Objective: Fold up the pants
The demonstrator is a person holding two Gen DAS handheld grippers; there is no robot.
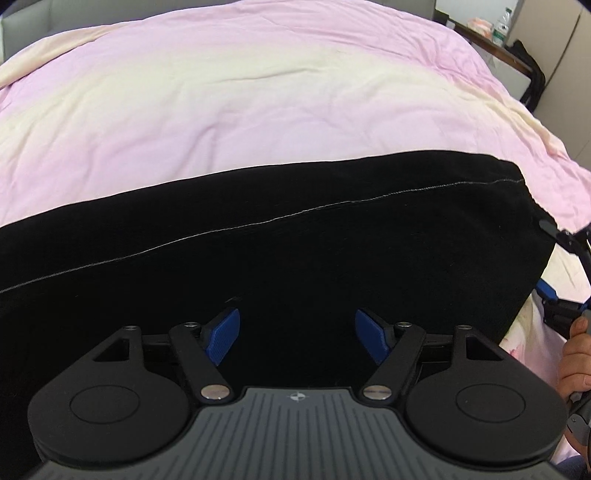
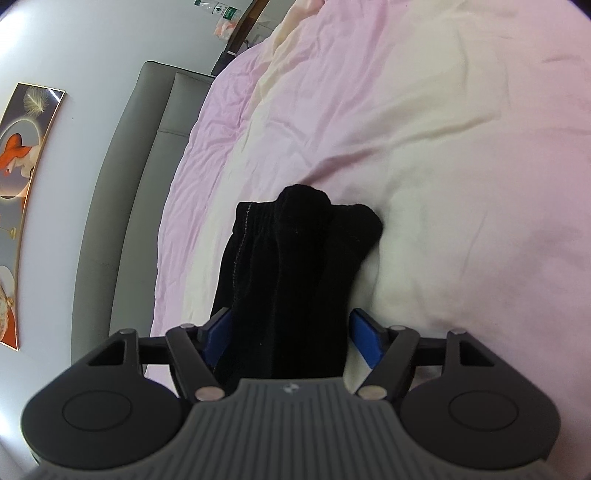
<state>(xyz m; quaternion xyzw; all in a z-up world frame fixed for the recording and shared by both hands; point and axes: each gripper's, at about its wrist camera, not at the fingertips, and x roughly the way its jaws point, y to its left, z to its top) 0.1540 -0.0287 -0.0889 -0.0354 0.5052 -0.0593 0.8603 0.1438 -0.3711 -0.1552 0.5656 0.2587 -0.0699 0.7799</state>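
Note:
Black pants (image 1: 295, 236) lie flat across a pink and cream bed sheet (image 1: 229, 110), a pale seam line running along them. My left gripper (image 1: 297, 334) hovers just above the cloth, its blue pads (image 1: 223, 339) wide apart and holding nothing. In the right wrist view the pants (image 2: 291, 266) look bunched into a narrow band that runs between the blue pads (image 2: 364, 341) of my right gripper (image 2: 290, 338). The right pad stands slightly off the cloth, while cloth covers part of the left pad. This right gripper (image 1: 546, 258) also shows at the pants' right end, held by a hand (image 1: 574, 365).
A grey padded headboard (image 2: 122, 206) and a white wall with a framed picture (image 2: 22, 147) lie to the left in the right wrist view. A bedside stand with bottles (image 1: 500, 31) and a dark bag (image 1: 532, 74) sit beyond the bed's far right corner.

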